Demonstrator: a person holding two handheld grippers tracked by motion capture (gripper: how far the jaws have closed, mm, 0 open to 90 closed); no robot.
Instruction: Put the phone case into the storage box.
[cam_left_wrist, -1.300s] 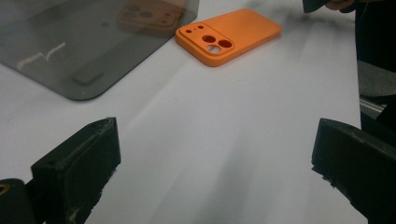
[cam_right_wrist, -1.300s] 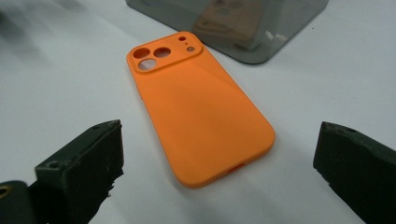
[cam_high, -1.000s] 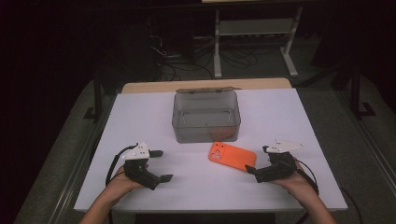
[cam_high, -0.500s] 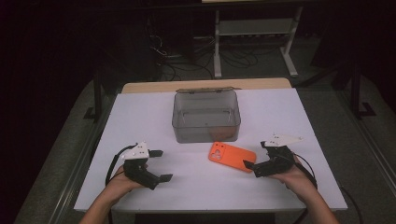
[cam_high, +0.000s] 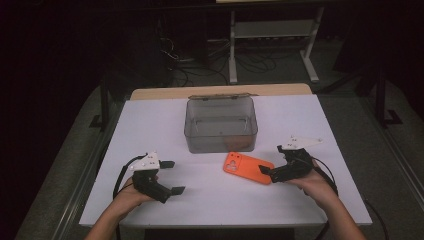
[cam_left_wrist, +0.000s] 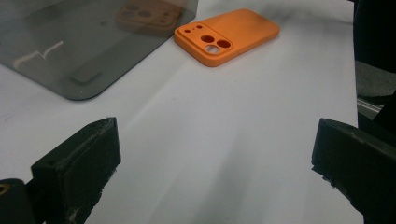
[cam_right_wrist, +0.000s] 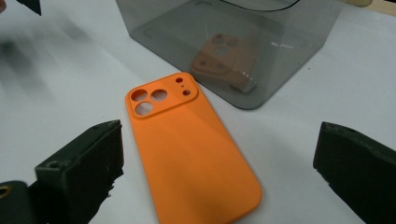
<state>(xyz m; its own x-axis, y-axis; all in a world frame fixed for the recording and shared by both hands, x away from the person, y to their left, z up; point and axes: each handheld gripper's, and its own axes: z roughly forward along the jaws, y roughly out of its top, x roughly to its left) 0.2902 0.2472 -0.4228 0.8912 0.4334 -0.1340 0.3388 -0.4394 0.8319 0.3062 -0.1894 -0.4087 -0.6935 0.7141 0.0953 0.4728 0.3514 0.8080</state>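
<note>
The orange phone case (cam_high: 248, 168) is lying flat on the white bench (cam_high: 210, 200), camera cut-outs up, just in front of the smoky clear box (cam_high: 220, 123) and right of the bench's middle. The right gripper (cam_high: 266, 174) is sitting low at the case's near-right end, its jaws spread wide with the case between them, not touching it. The left gripper (cam_high: 172, 177) is resting towards the front-left corner, jaws also gaping and empty, well apart from the case. The box's wall is mirroring the case.
</note>
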